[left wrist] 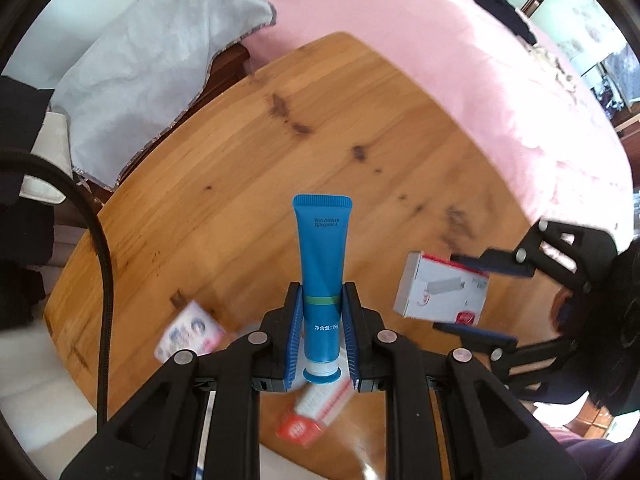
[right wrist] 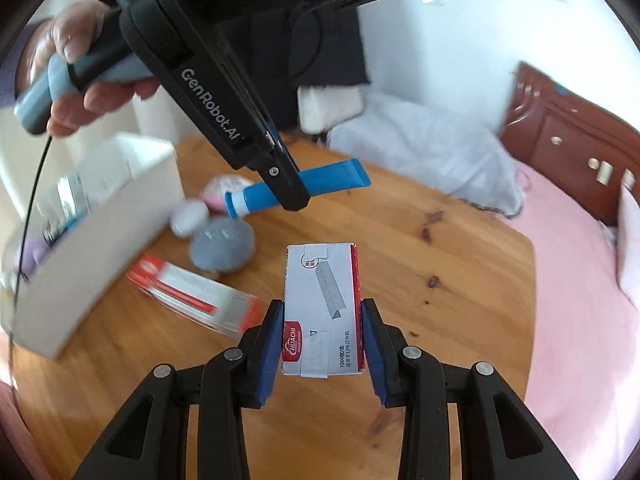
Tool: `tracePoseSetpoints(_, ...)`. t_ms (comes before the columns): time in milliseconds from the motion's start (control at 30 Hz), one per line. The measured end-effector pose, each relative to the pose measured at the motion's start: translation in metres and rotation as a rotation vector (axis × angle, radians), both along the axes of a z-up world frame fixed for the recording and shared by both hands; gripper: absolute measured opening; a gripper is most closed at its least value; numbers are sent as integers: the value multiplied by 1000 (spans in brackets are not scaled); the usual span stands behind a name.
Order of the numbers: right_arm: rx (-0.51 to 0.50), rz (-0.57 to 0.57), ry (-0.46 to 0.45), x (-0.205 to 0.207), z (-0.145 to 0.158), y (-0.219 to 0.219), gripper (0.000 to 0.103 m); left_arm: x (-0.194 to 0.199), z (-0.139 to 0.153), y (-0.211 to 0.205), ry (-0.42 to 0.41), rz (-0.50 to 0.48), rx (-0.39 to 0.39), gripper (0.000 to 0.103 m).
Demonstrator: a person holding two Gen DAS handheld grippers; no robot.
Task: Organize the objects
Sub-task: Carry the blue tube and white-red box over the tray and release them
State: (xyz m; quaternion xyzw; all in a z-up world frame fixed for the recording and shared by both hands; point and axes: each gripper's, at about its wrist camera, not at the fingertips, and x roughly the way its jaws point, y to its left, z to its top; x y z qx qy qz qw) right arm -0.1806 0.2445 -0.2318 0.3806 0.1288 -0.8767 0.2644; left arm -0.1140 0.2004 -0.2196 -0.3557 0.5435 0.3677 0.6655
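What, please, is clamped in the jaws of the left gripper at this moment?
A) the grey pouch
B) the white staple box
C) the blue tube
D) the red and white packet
C: in the left wrist view the blue tube stands between the closed jaws of the left gripper, while the staple box sits in the right gripper.

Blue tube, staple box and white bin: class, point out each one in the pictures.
Blue tube [left wrist: 322, 264]: left wrist view, on its body above the green band.
Staple box [right wrist: 322, 308]: right wrist view, middle of its grey top face.
White bin [right wrist: 100, 240]: right wrist view, on its outer side wall.
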Motion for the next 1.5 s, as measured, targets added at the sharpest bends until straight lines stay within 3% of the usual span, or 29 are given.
tracePoseSetpoints(400, -114, -93, 108, 78, 77, -26, 38, -16, 71, -74, -146, 37, 43, 20)
tracePoseSetpoints(567, -139, -103, 145, 107, 105, -41, 38, -45, 88, -102, -178, 80, 53, 20)
tracePoseSetpoints(767, -136, -67, 148, 134, 127, -89, 38, -96, 102, -128, -183, 160, 76, 20)
tracePoseSetpoints(1067, -135, 34, 101, 154, 128, -172, 38, -158, 104, -157, -175, 252, 92, 20)
tracePoseSetpoints(1300, -91, 73, 87, 164, 121, -220, 38, -191, 85, -171, -127, 276, 91, 20)
tracePoseSetpoints(1500, -33, 37, -6, 160, 95, -246, 38, -210, 58, -177, -82, 281, 71, 20)
